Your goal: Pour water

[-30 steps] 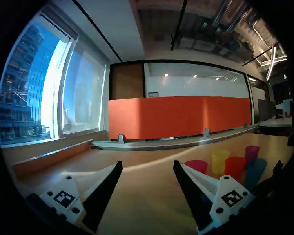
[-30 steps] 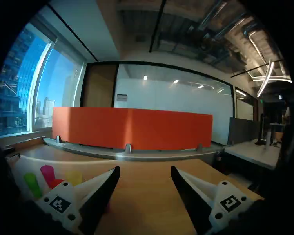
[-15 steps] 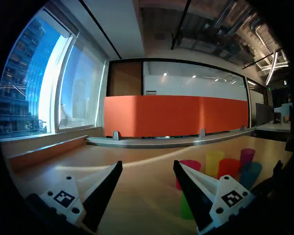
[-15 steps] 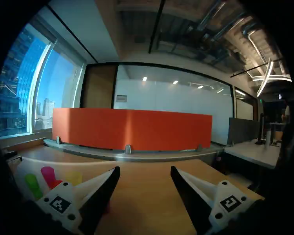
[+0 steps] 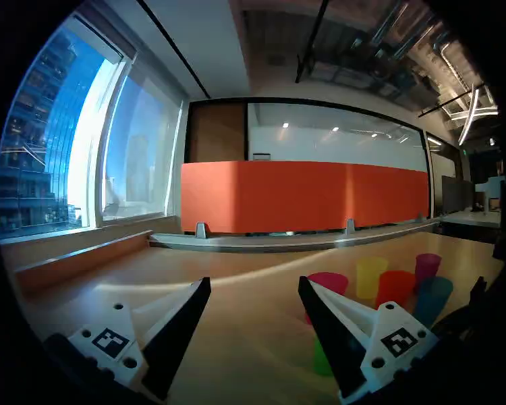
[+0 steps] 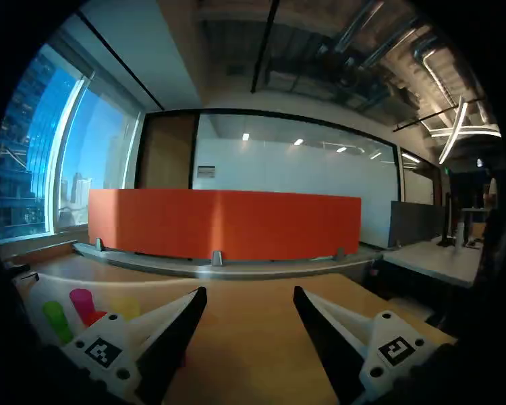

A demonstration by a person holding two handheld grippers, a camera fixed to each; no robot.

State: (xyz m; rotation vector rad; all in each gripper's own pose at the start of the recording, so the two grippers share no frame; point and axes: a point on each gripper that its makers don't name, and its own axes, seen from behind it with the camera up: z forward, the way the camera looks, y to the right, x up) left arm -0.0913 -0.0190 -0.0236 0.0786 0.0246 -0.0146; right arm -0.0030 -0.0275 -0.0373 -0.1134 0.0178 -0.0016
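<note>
Wooden table (image 5: 253,358) beneath left tongs (image 5: 253,280) and right tongs (image 6: 249,290), both apart; orange partition (image 5: 300,196) behind.

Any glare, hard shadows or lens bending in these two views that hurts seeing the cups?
Left gripper view: window bright but not washing out the scene, a sun streak crosses the table, cups sharp and well lit. Right gripper view: cups dim near the dark edge; orange panel bows from the lens.
</note>
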